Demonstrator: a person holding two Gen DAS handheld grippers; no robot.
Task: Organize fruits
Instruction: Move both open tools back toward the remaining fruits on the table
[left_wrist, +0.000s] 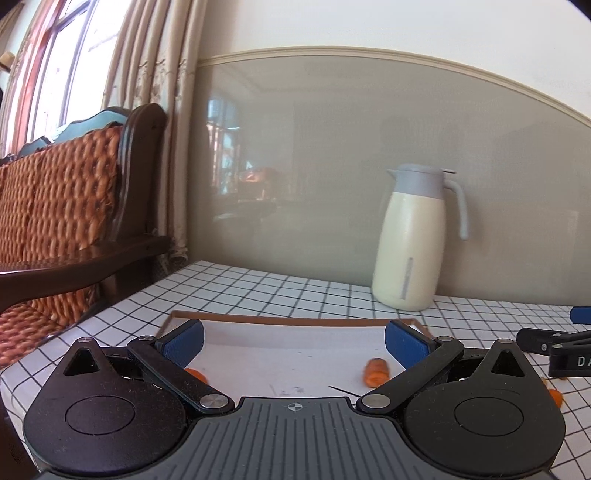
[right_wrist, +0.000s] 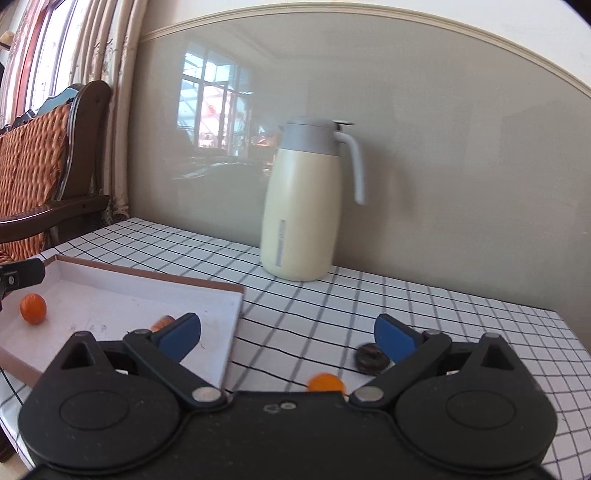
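We see our left tool (left_wrist: 294, 341) low in the left wrist view, its blue fingers (left_wrist: 184, 341) spread wide and gripping nothing — it hangs over the white tray (left_wrist: 295, 323) on the checked worktop (left_wrist: 258, 288). Inside the tray, lower right of centre, lies an orange fruit piece (left_wrist: 376, 372); another orange bit (left_wrist: 195, 374) peeks out at lower left, partly hidden by the tool's arm. A third orange scrap (left_wrist: 556, 397) sits on the cloth at the right edge.

In the right wrist view our right tool (right_wrist: 287, 336) is likewise released, jaws wide apart over the worktop just right of the tray. Between its fingers, near the bottom centre, we see an orange fruit (right_wrist: 325, 382) on the cloth, and beside the right finger a dark round item (right_wrist: 370, 358) — blurred, so we cannot tell what it is. In the tray at the left sits a round orange (right_wrist: 33, 308).

A cream jug (right_wrist: 301, 206) with a grey lid stands upright against the wall, and a wooden chair (left_wrist: 74, 206) fills the left of the frame.
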